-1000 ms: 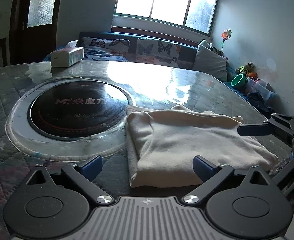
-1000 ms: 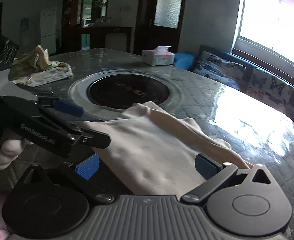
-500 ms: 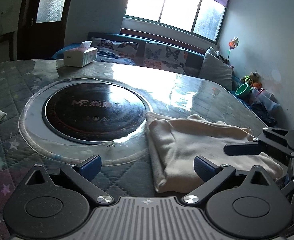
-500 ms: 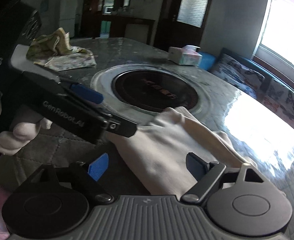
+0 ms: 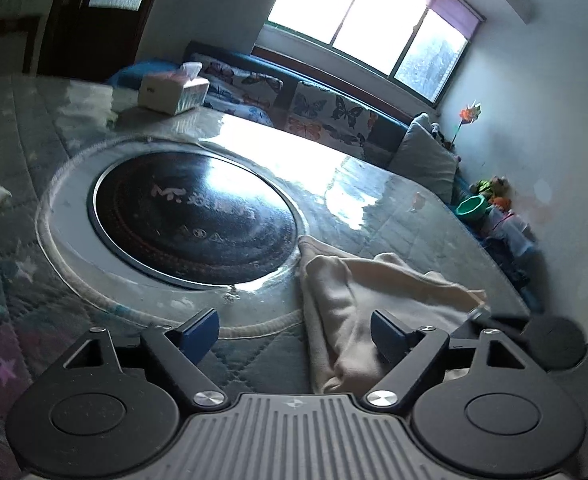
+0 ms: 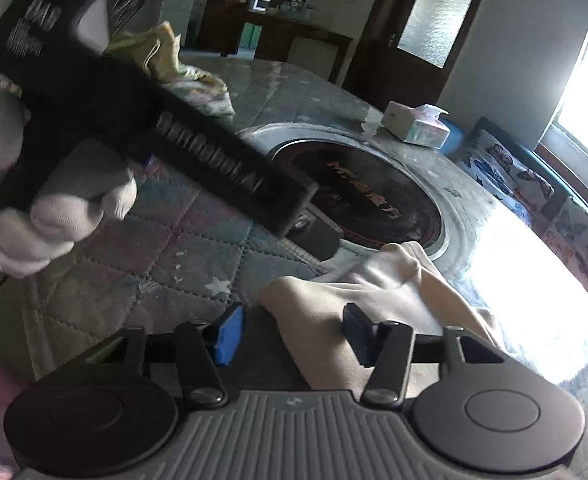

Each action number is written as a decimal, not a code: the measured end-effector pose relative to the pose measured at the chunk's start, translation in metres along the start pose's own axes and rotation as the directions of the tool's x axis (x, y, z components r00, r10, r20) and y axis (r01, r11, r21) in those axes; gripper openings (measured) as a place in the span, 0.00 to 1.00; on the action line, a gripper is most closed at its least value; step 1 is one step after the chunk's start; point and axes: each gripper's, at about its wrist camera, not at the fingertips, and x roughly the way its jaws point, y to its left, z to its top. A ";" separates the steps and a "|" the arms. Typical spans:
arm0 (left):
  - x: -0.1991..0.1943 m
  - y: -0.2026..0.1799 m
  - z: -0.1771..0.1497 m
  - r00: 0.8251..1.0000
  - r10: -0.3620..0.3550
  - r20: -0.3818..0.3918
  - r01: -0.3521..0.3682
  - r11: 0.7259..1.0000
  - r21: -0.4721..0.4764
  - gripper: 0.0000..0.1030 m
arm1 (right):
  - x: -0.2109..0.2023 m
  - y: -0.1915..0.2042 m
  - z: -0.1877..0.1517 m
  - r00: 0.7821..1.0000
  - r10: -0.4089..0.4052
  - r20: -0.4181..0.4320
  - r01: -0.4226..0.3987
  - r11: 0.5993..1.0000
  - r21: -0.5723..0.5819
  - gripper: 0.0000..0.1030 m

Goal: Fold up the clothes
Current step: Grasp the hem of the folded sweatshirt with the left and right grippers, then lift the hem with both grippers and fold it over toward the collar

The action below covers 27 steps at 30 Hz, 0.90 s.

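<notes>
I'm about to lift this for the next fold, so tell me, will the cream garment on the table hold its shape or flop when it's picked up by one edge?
Probably flop: the cream garment lies in soft rumpled folds. It looks thin, so likely light. The table has a glossy top, so it may slide if pushed.

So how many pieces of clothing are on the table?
2: a cream garment near the round black cooktop, and a crumpled yellow-patterned one at the far edge. More may be hidden out of view.
</notes>
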 end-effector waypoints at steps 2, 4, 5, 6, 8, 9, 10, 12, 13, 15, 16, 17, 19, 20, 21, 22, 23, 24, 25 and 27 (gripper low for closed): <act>0.001 0.002 0.003 1.000 -0.026 -0.012 0.026 0.999 -0.041 0.82 | 0.002 -0.001 0.000 1.000 -0.010 -0.002 0.010 1.000 0.003 0.31; 0.004 0.003 0.005 0.999 -0.048 -0.023 0.046 0.996 -0.080 0.82 | 0.000 -0.008 0.000 1.000 -0.005 0.007 0.005 0.999 0.034 0.19; 0.006 0.003 0.007 0.998 -0.057 -0.030 0.053 0.994 -0.096 0.82 | -0.003 -0.013 0.001 1.000 0.005 0.019 -0.006 0.998 0.061 0.16; 0.008 0.003 0.008 0.997 -0.063 -0.039 0.059 0.992 -0.112 0.82 | -0.007 -0.018 0.001 0.999 0.013 0.032 -0.016 0.996 0.089 0.15; 0.013 0.002 0.009 0.996 -0.074 -0.055 0.065 0.988 -0.143 0.82 | -0.014 -0.026 0.001 0.998 0.022 0.059 -0.030 0.990 0.139 0.14; 0.015 0.002 0.010 0.994 -0.088 -0.065 0.077 0.984 -0.162 0.82 | -0.017 -0.030 0.001 0.997 0.027 0.070 -0.038 0.986 0.161 0.14; 0.018 0.001 0.011 0.992 -0.103 -0.074 0.088 0.979 -0.183 0.82 | -0.021 -0.035 0.001 0.996 0.034 0.086 -0.050 0.980 0.190 0.14; 0.024 0.000 0.014 0.987 -0.132 -0.094 0.108 0.967 -0.230 0.82 | -0.028 -0.043 0.001 0.993 0.044 0.108 -0.067 0.971 0.229 0.14; 0.028 0.000 0.015 0.984 -0.144 -0.101 0.114 0.960 -0.254 0.82 | -0.032 -0.048 0.001 0.991 0.046 0.122 -0.076 0.966 0.249 0.14; 0.037 -0.001 0.019 0.979 -0.163 -0.119 0.122 0.948 -0.294 0.82 | -0.038 -0.053 -0.001 0.989 0.052 0.140 -0.088 0.960 0.267 0.13; 0.041 -0.002 0.021 0.977 -0.170 -0.127 0.123 0.942 -0.312 0.82 | -0.041 -0.055 -0.002 0.988 0.053 0.147 -0.091 0.958 0.270 0.13; 0.046 -0.002 0.022 0.975 -0.176 -0.133 0.123 0.935 -0.332 0.82 | -0.044 -0.056 -0.003 0.986 0.055 0.154 -0.096 0.957 0.273 0.13; 0.057 -0.001 0.023 0.969 -0.196 -0.148 0.129 0.918 -0.375 0.77 | -0.048 -0.058 -0.006 0.984 0.061 0.168 -0.107 0.955 0.278 0.13; 0.062 0.000 0.022 0.965 -0.210 -0.156 0.132 0.906 -0.401 0.73 | -0.049 -0.059 -0.007 0.982 0.068 0.174 -0.115 0.953 0.280 0.13; 0.067 0.002 0.021 0.962 -0.221 -0.162 0.134 0.894 -0.427 0.68 | -0.052 -0.059 -0.009 0.981 0.076 0.181 -0.126 0.951 0.282 0.13; 0.071 0.003 0.020 0.960 -0.227 -0.165 0.134 0.886 -0.444 0.65 | -0.053 -0.060 -0.011 0.979 0.085 0.185 -0.135 0.950 0.282 0.13; 0.074 0.005 0.019 0.959 -0.231 -0.166 0.132 0.878 -0.460 0.55 | -0.054 -0.060 -0.013 0.977 0.092 0.190 -0.144 0.948 0.282 0.13; 0.077 0.007 0.017 0.957 -0.235 -0.168 0.130 0.870 -0.475 0.43 | -0.055 -0.060 -0.015 0.976 0.098 0.196 -0.153 0.946 0.286 0.13; 0.080 0.009 0.016 0.956 -0.236 -0.174 0.126 0.865 -0.486 0.37 | -0.056 -0.060 -0.018 0.974 0.110 0.199 -0.165 0.943 0.288 0.13; 0.084 0.011 0.014 0.956 -0.230 -0.181 0.115 0.864 -0.490 0.21 | -0.057 -0.060 -0.023 0.971 0.121 0.204 -0.178 0.941 0.288 0.14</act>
